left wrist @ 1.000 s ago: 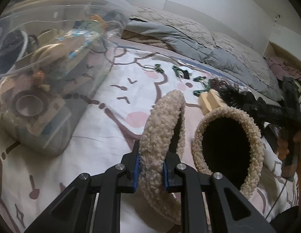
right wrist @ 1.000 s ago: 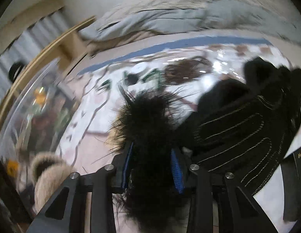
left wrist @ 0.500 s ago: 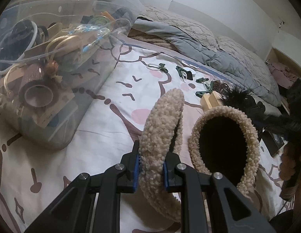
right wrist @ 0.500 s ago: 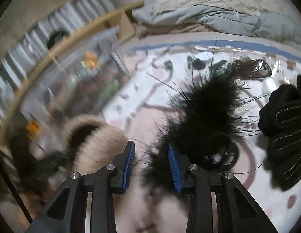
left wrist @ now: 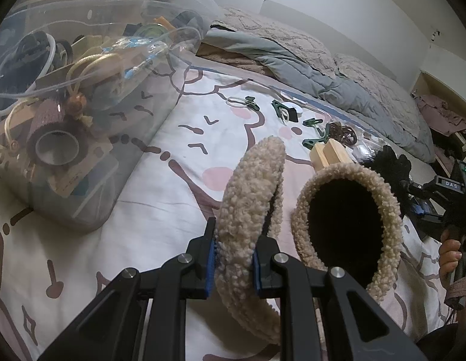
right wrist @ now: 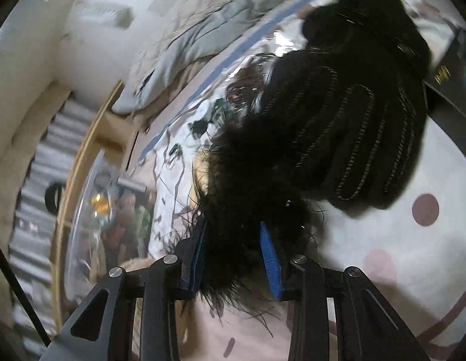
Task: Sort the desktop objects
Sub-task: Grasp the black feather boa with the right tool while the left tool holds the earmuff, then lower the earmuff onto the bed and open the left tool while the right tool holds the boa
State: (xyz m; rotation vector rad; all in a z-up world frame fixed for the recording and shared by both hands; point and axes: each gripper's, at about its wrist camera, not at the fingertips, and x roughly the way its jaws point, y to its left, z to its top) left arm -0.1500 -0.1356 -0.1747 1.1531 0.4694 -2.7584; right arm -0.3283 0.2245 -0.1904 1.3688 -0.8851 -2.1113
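Note:
My left gripper is shut on the band of a beige fleecy earmuff headband, held above the bed; its ear pad with a dark inside hangs to the right. My right gripper is shut on a black feathery fluffy piece, and it shows at the right edge of the left wrist view. A black knitted glove with pale stitching lies just beyond the fluffy piece. A clear plastic storage bin full of small items stands at the left.
Green clips, a clear ring, a brown hair tie bundle and a wooden block lie on the patterned sheet. A grey quilt is bunched at the back. A dark box lies right of the glove.
The right gripper has swung and rolled from facing the bin back over the black glove, the fluffy piece still between its fingers. The left gripper holds the earmuff almost still.

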